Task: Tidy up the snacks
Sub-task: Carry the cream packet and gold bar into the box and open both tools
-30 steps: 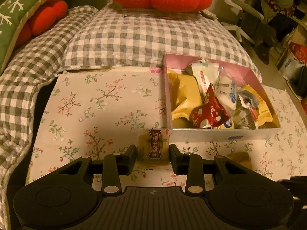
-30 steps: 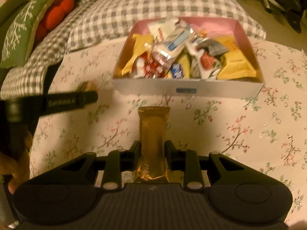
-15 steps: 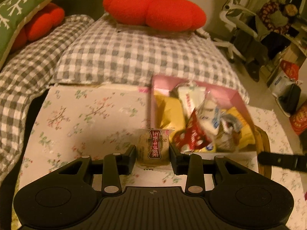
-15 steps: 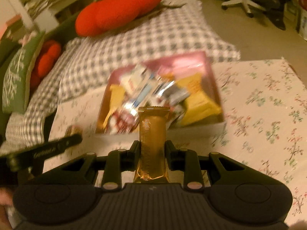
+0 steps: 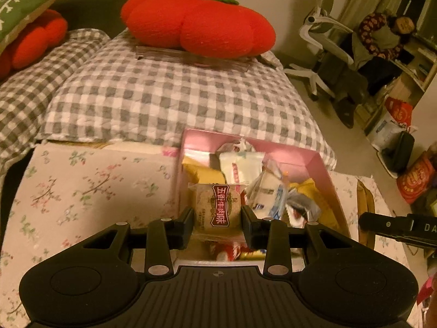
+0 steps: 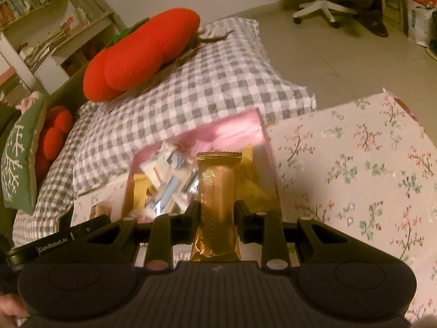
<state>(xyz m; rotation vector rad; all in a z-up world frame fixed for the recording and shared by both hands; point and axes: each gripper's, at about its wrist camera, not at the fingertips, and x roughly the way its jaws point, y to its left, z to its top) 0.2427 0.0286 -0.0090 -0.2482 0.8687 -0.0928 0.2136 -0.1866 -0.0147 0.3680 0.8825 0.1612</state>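
The grey-and-white checked bedding (image 5: pixel 174 101) fills the ground behind the pink box (image 5: pixel 325 169), and a big red tomato-shaped cushion (image 5: pixel 199 24) lies on the bedding farther back from the box; a green pillow with white snowflakes (image 6: pixel 19 164) and a smaller red cushion (image 6: pixel 53 134) sit off to the box's left side. A white office chair (image 5: pixel 319 41) stands on the floor well beyond the box's right corner. The box itself rests on the floral tablecloth (image 6: pixel 368 164), its far wall close against the edge of the bedding, and it is crowded with packets: yellow bags (image 5: pixel 204 176), white and blue wrappers (image 5: pixel 269 194) and a bit of red foil near the front wall. The left gripper (image 5: pixel 217 216) hangs over the box's near left part, its jaws pinched on a small square beef-cake packet with a red label (image 5: pixel 218 207), which hides the snacks directly beneath it. The right gripper (image 6: pixel 217 216) hangs over the box's near right part, jaws closed on a long gold-wrapped bar (image 6: pixel 217 191) standing lengthwise between them and blocking the middle of the box. The right-wrist view is somewhat blurred, so the packets under the bar are hard to tell apart.
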